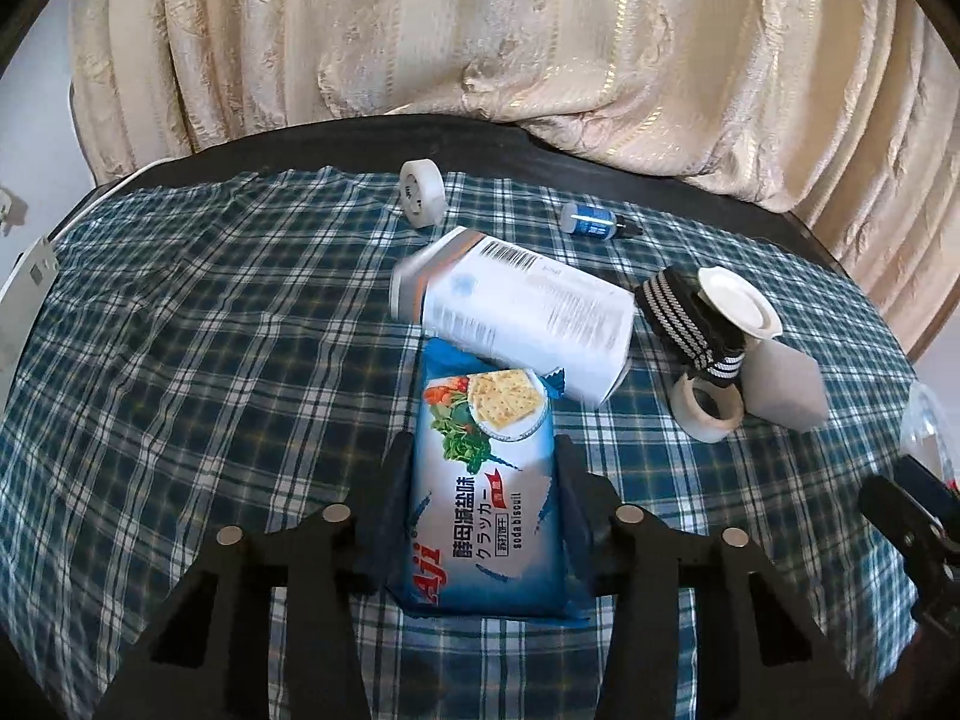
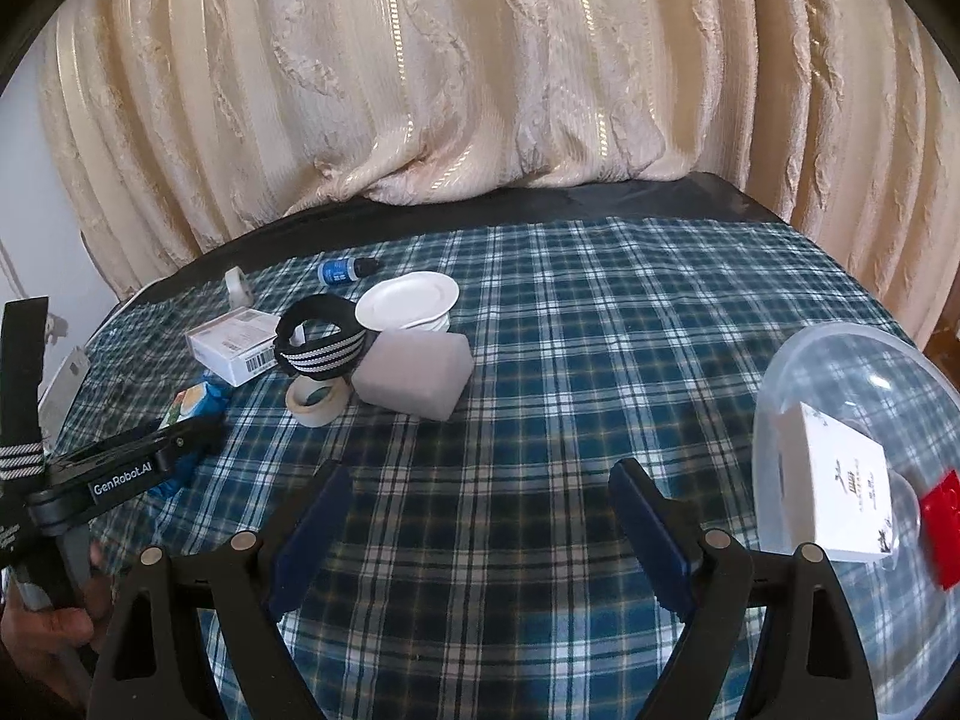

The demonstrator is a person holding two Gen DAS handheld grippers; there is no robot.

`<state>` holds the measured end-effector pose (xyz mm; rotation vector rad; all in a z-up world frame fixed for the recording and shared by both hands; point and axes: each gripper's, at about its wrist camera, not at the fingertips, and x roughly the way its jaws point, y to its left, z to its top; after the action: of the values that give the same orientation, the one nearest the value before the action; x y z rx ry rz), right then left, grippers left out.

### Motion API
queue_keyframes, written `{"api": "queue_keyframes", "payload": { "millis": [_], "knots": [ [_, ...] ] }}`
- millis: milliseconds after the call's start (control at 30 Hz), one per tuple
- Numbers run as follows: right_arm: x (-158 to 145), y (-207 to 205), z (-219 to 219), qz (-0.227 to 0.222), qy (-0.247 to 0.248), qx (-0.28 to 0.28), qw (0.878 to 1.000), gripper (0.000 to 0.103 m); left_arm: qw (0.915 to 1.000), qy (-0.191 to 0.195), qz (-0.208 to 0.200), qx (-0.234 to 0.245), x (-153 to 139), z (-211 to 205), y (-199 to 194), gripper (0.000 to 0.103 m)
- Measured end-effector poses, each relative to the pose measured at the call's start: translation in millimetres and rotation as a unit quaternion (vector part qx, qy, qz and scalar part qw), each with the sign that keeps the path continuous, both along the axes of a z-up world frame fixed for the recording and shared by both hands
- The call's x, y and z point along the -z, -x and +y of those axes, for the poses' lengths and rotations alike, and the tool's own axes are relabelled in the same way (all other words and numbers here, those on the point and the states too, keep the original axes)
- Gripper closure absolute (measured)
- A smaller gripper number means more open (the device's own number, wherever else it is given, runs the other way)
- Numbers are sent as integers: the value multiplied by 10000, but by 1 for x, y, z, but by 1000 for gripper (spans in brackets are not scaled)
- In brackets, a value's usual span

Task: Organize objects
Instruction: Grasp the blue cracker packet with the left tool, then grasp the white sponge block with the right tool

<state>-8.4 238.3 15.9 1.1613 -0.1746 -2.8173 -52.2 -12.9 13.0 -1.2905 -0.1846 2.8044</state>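
Biscuit packet (image 1: 480, 492) — a blue soda-cracker pack — lies flat on the checked cloth of the desk (image 1: 210, 360), lengthwise between the two pads of the left tongs (image 1: 480, 474). Its far end is tucked under the corner of a white box (image 1: 522, 312) that lies on its side, so the pack would have to be drawn out from beneath it. The left tongs are narrowed onto the pack, both pads hard against its long sides; from the way the wrapper sits between them I judge it pinched rather than merely straddled. The grip across the narrow width suits a soft, crinkly wrapper.

Beyond lies the unsorted cluster: a striped black band (image 1: 690, 318), a small white dish (image 1: 741, 300), a pale grey block (image 1: 786, 384), a tape roll (image 1: 708, 405) lying flat, a second roll (image 1: 422, 192) standing on edge, and a small blue bottle (image 1: 591, 221) on its side.

Right tongs (image 2: 480, 534) hang spread wide over bare cloth — nothing between the pads, touching nothing. Just to their right stands a clear plastic bowl (image 2: 840, 360) already holding a white card box (image 2: 834, 486) and a red piece (image 2: 942, 528), which looks like the collecting place, so the packet probably belongs there.
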Motion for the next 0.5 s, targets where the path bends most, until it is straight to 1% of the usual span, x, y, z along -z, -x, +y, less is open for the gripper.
{"api": "queue_keyframes", "payload": {
  "millis": [300,500],
  "knots": [
    [2,28,-11,-92,-171,-65,9998,13,9995,-314,80,8,-3,-8,-12,60],
    [4,49,-28,-131,-262,-162,9994,13,9993,-278,243,44,-11,-5,-18,60]
  ]
}}
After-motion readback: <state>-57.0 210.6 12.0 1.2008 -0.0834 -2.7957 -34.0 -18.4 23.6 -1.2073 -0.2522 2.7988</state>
